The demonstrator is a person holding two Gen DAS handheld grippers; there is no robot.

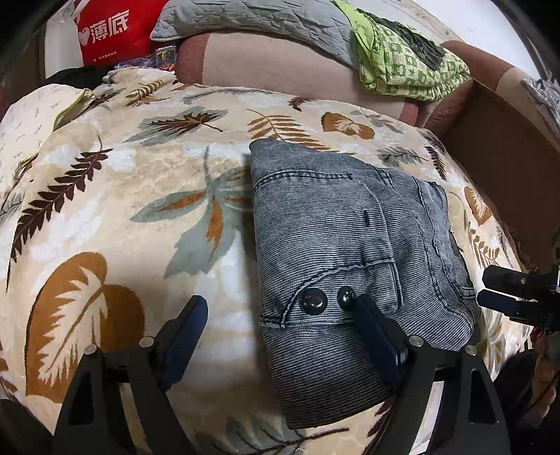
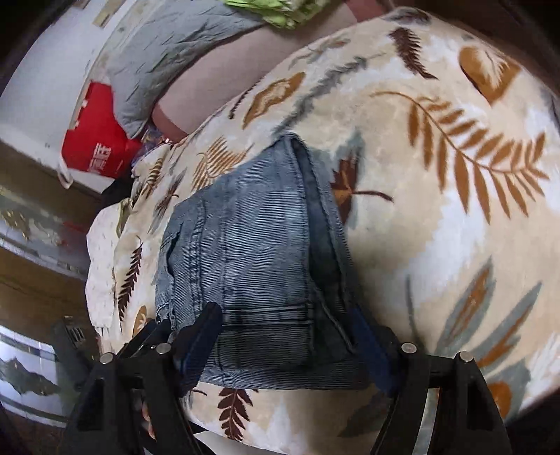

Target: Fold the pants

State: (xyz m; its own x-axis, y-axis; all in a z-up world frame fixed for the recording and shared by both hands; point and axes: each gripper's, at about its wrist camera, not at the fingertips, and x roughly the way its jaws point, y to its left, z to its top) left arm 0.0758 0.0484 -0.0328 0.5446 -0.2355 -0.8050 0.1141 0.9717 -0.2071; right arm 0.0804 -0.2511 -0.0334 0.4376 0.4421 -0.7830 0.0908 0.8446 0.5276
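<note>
The grey-blue denim pants (image 1: pixel 336 238) lie folded into a compact block on a leaf-print blanket (image 1: pixel 105 175). Two dark snap buttons (image 1: pixel 313 301) show on the near part. My left gripper (image 1: pixel 280 308) is open and straddles the block's near left edge, one finger over bare blanket, the other over the denim by the snaps. In the left wrist view my right gripper (image 1: pixel 481 288) sits at the block's right edge. In its own view the right gripper (image 2: pixel 285 315) is open, and the end of the pants (image 2: pixel 252 252) lies between its fingers with no visible pinch.
The blanket (image 2: pixel 455 245) covers a sofa seat. Along the backrest lie a grey quilted cushion (image 1: pixel 245 17) and a green patterned cloth (image 1: pixel 402 63), with a red bag (image 1: pixel 112 31) at the far left. A brown armrest (image 1: pixel 497 147) rises on the right. Floor shows left of the seat (image 2: pixel 35 280).
</note>
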